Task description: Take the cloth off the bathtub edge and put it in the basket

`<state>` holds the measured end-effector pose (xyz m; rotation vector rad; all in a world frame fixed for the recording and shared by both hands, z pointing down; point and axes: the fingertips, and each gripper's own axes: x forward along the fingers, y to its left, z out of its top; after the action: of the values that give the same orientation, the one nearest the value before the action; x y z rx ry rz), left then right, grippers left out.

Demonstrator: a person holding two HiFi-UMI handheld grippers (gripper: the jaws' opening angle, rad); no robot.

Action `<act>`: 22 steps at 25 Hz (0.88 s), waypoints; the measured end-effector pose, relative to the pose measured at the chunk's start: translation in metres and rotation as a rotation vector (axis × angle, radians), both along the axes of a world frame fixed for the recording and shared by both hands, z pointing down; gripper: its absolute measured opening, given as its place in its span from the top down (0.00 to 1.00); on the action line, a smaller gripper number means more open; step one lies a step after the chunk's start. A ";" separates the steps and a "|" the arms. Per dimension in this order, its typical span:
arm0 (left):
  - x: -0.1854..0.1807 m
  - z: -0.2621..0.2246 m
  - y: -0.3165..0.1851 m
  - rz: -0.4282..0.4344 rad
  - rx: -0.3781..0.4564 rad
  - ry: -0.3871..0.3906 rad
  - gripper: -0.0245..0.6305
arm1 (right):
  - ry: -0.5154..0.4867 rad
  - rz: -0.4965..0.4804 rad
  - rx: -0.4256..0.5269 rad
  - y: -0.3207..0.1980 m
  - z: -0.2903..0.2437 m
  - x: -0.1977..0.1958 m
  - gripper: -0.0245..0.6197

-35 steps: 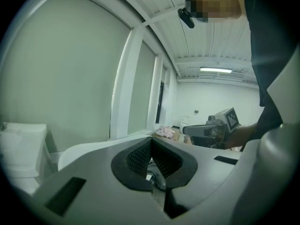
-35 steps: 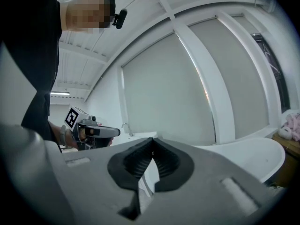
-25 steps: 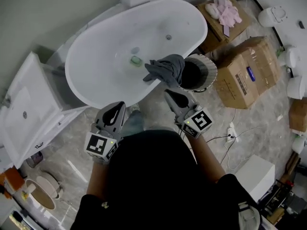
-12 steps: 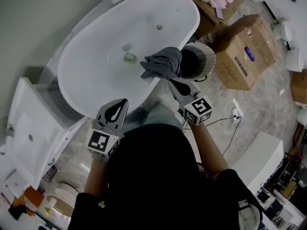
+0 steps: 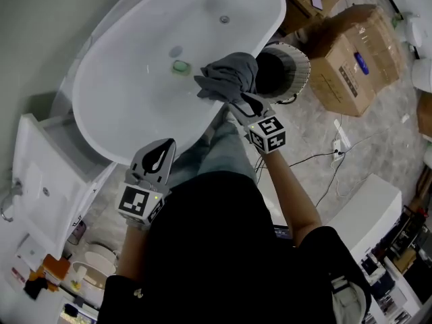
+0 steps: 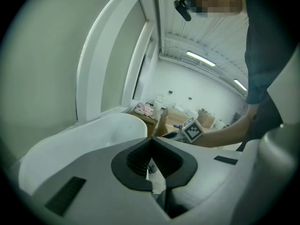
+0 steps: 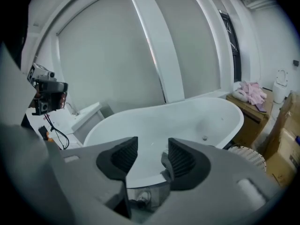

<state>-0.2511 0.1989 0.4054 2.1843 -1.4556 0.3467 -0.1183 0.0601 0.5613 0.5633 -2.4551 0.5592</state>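
we're at the grab: right gripper (image 7: 151,157) jaws opening, nothing gripped, at the crumpled grey cloth (image 5: 227,77) on the white bathtub (image 5: 132,97) edge, left gripper (image 6: 150,159) closed; next, clamp it.

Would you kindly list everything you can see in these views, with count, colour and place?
Oval bathtub: one, white, upper left.
Crumpled cloth: one, grey, draped on the bathtub's near edge.
Small object: one, green, on the bathtub floor; too small to identify.
Ribbed round basket: one, white with a dark inside, on the floor right of the cloth.
Cardboard box: one, brown, right of the basket.
Pink fabric: one heap, on a brown surface past the bathtub's far end.
Vanity cabinet: one, white, far left.
Boxy unit: one, white, floor at lower right.
Left claw: grey and black, jaws together, empty.
Right claw: grey and black, jaws opening at the cloth's near edge, not gripping it.
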 end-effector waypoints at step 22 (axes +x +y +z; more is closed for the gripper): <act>-0.011 0.083 0.000 -0.150 -0.235 -0.037 0.94 | 0.385 -0.092 -0.124 -0.057 0.249 -0.002 0.34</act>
<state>-0.2622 0.1990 0.4886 1.8813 -1.5057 0.4818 -0.1199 0.0031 0.8106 0.4565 -2.0565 0.5081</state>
